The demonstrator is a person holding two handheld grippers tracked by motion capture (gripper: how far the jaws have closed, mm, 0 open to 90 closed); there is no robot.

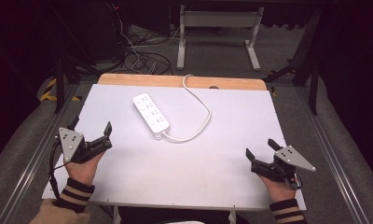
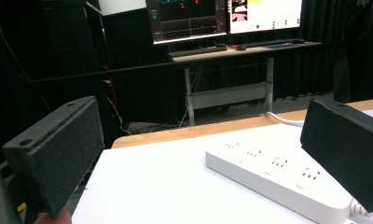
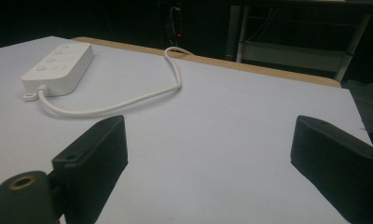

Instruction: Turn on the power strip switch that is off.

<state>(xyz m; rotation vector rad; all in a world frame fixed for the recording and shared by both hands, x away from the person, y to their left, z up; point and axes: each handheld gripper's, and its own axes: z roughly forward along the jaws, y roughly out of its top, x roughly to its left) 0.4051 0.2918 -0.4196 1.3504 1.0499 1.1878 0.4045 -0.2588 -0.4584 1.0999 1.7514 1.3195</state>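
white power strip (image 1: 151, 112) (four sockets), looped cord (image 1: 197, 112), white table (image 1: 212, 158)

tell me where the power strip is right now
In the high view the power strip lies on the white table, left of centre toward the far edge, ahead of the left gripper.

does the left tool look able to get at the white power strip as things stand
Probably yes. The left tool stands with its jaws wide apart and nothing between them, and only bare white table top lies between it and the white plastic power strip. The strip's white cable trails off the far side.
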